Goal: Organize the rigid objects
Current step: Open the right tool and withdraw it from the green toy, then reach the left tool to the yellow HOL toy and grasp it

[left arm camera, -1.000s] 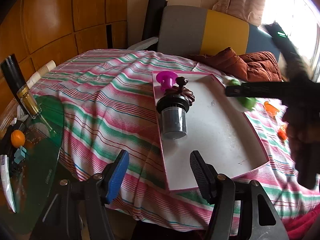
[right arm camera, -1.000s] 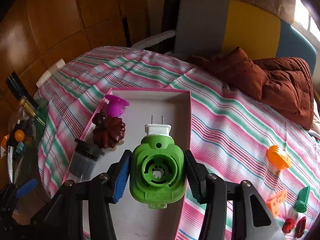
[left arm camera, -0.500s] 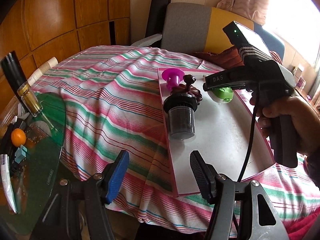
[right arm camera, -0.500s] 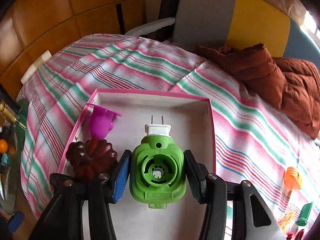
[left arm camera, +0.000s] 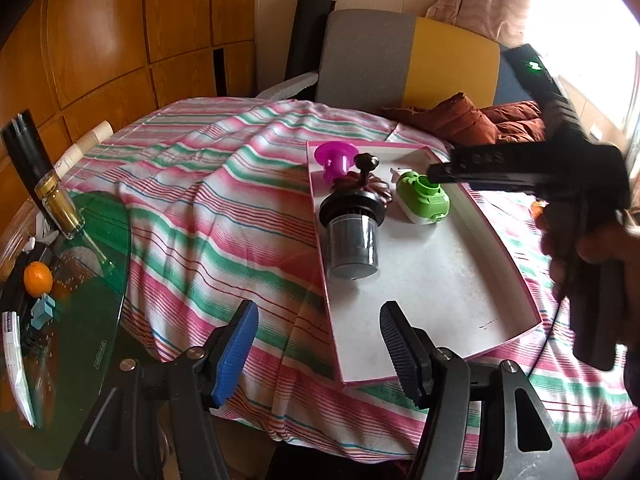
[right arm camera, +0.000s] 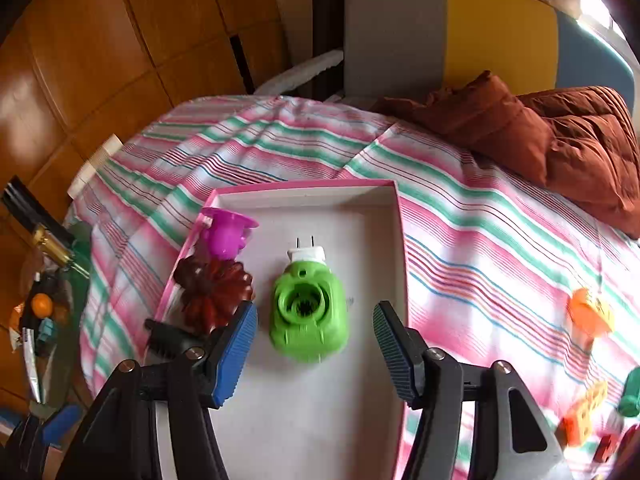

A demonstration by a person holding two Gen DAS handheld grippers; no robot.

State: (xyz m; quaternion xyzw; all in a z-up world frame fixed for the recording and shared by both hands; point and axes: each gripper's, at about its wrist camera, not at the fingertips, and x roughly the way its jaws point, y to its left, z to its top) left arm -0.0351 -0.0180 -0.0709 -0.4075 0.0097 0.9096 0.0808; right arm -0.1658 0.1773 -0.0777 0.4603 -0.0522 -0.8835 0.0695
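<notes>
A green plug-in device (right arm camera: pixel 308 314) with a white pronged end lies flat in the white, pink-rimmed tray (right arm camera: pixel 384 240), seen also in the left wrist view as the green device (left arm camera: pixel 424 200). My right gripper (right arm camera: pixel 316 350) hovers just behind it, jaws opening, pads clear of it. Along the tray's left side stand a purple cup (right arm camera: pixel 228 232), a dark brown fluted mould (right arm camera: pixel 212 292) and a black-capped grey cylinder (left arm camera: pixel 352 236). My left gripper (left arm camera: pixel 316 348) hangs open over the tray's near corner with nothing between its fingers.
Small orange, green and red pieces (right arm camera: pixel 588 312) lie on the striped cloth right of the tray. A brown padded jacket (right arm camera: pixel 560 136) sits at the back right. A glass side table (left arm camera: pixel 72 280) with a bottle and an orange stands left. A chair is behind.
My right gripper carried the green device over the tray, let go of it and drew back; the device now lies on the tray floor. The left gripper has not moved.
</notes>
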